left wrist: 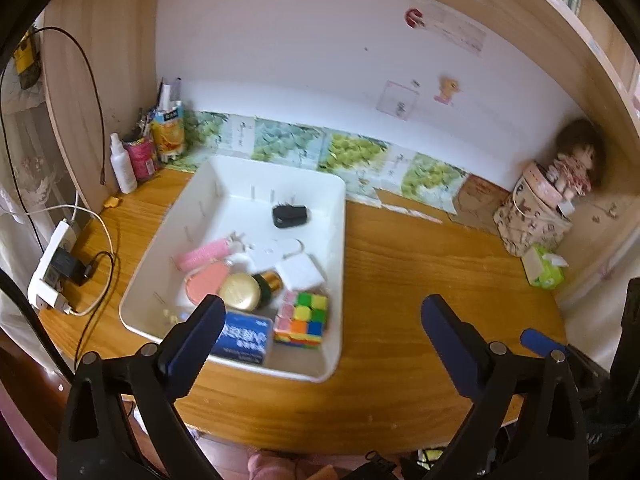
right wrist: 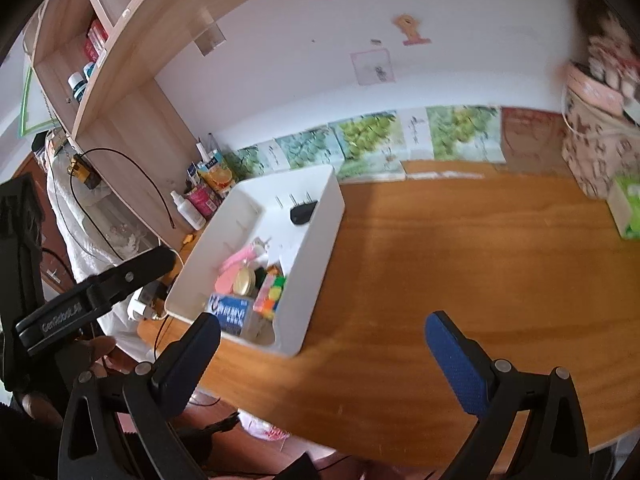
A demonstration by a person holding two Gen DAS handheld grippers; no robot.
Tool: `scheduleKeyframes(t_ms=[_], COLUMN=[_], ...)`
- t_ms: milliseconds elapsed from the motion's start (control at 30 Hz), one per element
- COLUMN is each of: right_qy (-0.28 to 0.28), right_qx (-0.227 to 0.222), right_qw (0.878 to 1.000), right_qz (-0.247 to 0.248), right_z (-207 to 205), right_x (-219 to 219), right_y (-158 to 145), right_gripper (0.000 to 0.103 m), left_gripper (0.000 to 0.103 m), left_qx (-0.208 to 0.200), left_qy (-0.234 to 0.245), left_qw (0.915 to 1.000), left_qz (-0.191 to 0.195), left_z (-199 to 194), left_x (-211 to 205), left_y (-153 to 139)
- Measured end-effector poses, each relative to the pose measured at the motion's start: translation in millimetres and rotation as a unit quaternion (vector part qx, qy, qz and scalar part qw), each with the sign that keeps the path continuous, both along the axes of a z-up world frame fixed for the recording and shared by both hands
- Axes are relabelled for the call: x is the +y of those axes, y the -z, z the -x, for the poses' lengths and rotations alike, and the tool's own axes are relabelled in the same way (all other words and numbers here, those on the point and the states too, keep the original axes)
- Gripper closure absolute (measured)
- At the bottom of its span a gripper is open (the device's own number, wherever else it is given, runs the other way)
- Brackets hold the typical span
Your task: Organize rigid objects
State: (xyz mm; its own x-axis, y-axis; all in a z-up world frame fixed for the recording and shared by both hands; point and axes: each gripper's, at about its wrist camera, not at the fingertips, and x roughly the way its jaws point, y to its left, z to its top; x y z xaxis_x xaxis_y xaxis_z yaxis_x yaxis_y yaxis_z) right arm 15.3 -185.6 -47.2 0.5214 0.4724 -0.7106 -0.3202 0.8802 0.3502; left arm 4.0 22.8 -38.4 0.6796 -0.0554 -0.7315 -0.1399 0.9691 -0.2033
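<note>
Both of my grippers hang released and empty above the near edge of the honey-coloured wooden desk [left wrist: 420, 248]. My left gripper [left wrist: 320, 316], black with blue padded fingers, fills the bottom of the left wrist view with its jaws spread wide and nothing between them. My right gripper [right wrist: 324, 332] sits the same way at the bottom of the right wrist view, gaping over bare wood.

The white plastic rectangular tray [left wrist: 340, 216] lies left of centre in the left view. The rigid objects are already inside it, crowded at its near end: a multicoloured puzzle cube [left wrist: 306, 318] at the lower right corner, a blue printed cardboard box [left wrist: 244, 336] just beside it, a round gold-lidded jar [left wrist: 240, 292], a pink round compact [left wrist: 204, 282], a pink ridged cylinder [left wrist: 204, 255], and a white square adapter [left wrist: 301, 272]. A black key-fob-shaped piece [left wrist: 290, 216] lies apart toward the far end.

I judge the gathering done, since the wood right of the tray shows nothing loose to collect. To finish well, I would keep both grippers clear of the tray's near wall, avoid nudging the stacked cluster, and, if tidying further, spread pieces toward the emptier far end one at a time.
</note>
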Motion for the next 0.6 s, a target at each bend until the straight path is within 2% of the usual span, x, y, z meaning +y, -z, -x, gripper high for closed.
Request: scheduleKeyframes(t_ms=[200, 300, 600], right_qy=[0.026, 0.048, 0.078], right_qx=[0.028, 0.04, 0.061], right_qw=[0.999, 0.998, 0.994], right_qz=[0.014, 0.015, 0.036], right_z=[19, 27, 35], right_x=[-9, -16, -12], right_y=[5, 7, 6], right_gripper=[0.0, 0.0, 0.0], left_gripper=[0.004, 0.004, 0.004], left_qx=[0.014, 0.04, 0.057], left_qy=[0.013, 0.019, 0.019], left_qw=[0.9998, 0.999, 0.9981], left_qz=[0.002, 0.002, -0.014], left_z=[13, 16, 22], left_x=[-22, -28, -22], left_y=[3, 8, 5])
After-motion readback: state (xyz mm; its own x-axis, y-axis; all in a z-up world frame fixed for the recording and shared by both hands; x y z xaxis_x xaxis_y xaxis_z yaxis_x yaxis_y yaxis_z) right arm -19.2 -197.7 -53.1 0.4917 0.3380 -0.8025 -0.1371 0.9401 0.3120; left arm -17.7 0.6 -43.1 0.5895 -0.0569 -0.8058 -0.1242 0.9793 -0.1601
